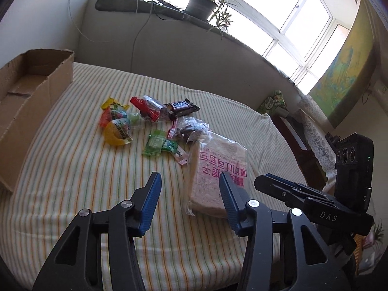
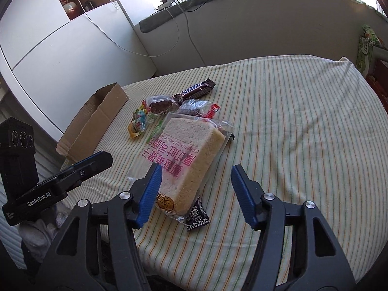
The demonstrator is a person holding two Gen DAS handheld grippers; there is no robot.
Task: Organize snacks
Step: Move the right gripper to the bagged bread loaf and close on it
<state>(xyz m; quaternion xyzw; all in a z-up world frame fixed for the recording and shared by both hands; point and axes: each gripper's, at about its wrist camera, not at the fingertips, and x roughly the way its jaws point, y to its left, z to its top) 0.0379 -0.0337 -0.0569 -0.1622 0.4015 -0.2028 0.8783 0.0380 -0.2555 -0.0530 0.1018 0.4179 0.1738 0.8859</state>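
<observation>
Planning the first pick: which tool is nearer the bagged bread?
Right, by a little. The right tool hangs open right over the near end of the bread bag. The left tool is open too, beside the bag's left edge.

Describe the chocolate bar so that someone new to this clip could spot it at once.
Start at the open cardboard box at one edge of the striped cloth; the snack pile lies beside it. At the pile's far end, toward the window, lies the Snickers bar, the only long dark brown wrapper with white block lettering.
</observation>
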